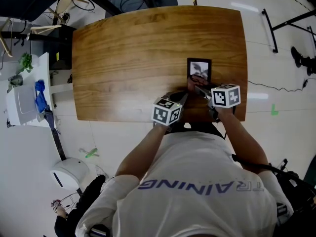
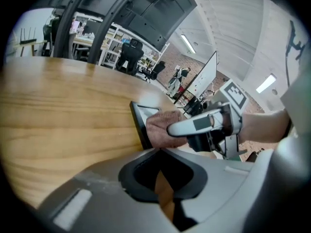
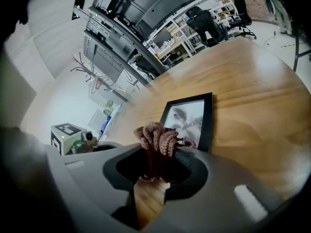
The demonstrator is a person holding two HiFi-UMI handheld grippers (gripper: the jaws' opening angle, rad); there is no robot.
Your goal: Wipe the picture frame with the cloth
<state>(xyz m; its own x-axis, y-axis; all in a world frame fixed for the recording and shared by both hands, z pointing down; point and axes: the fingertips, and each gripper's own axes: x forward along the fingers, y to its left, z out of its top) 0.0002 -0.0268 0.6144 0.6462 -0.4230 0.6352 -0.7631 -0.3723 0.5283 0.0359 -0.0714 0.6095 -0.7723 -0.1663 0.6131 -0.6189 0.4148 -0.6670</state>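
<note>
right gripper (image 3: 155,165) is clenched on a bunched brown cloth (image 3: 158,139), which sticks out past the jaws and seems to sit on the near short end of the frame (image 3: 188,116). left gripper (image 2: 163,181) hangs just off the frame's near left corner. its jaws are drawn together with nothing between them, and only wood shows through the slit.

the wipe looks barely begun, with most of the glass beyond the cloth untouched. to do it well, i'd keep the cloth flat and low so that fabric, not jaw tips, meets the glass. strokes should run along the frame's length with light pressure, then pass over the black border. the frame is loose and could skid away, so the empty gripper could steady its near left edge.

the frame lies flat and face up on the table (image 1: 128,58). its long axis runs straight away from the person, and its near end is close to the table edge by the person's body.
</note>
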